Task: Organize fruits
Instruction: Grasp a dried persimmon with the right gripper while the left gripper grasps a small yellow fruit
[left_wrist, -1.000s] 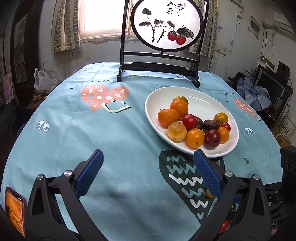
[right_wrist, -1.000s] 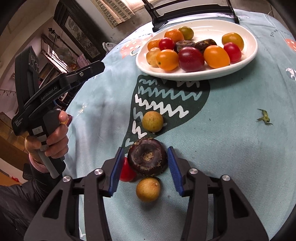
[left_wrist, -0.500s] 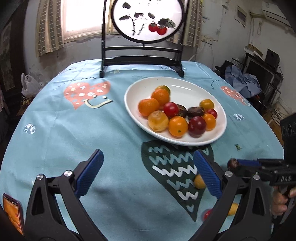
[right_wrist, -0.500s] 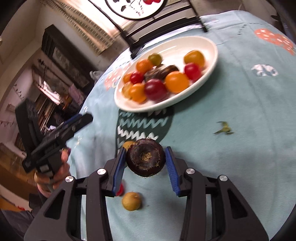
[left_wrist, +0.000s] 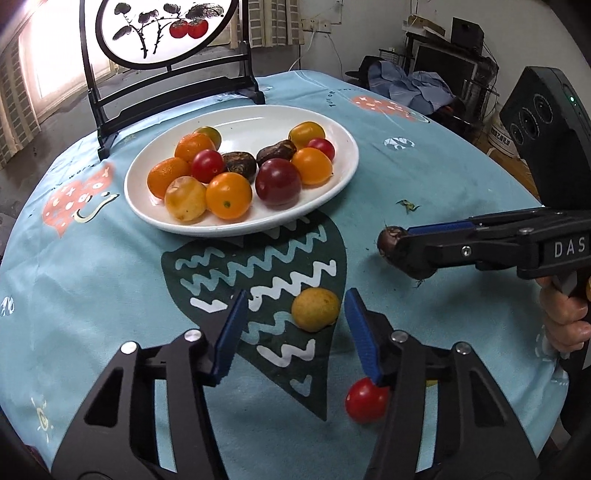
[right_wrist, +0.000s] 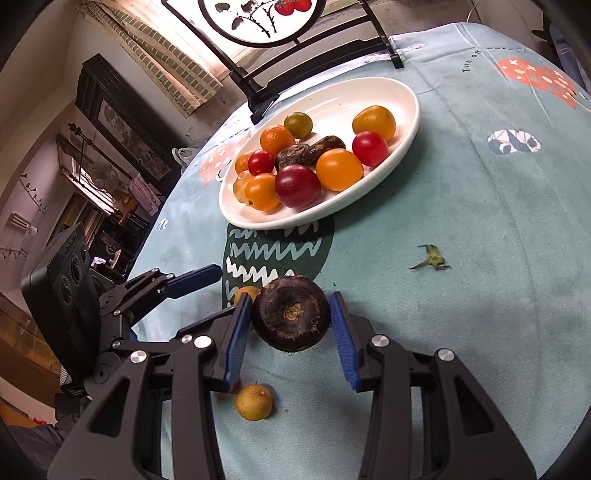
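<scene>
The right tongs are clamped on a dark water chestnut. The left tongs, just closing, stand apart around a yellow fruit on the counter, untouched.

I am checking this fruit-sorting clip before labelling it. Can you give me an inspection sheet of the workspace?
Surface: blue patterned tablecloth.
Job's things: white plate of mixed fruit; yellow fruit, red tomato and second yellow fruit loose on the cloth.
Clutter: green stem scrap.
Grippers: left gripper open, jaws just closing around the yellow fruit, not touching; right gripper shut on dark water chestnut.
Cables: wall cord.
Surroundings: painted round screen, window, room furniture.
</scene>
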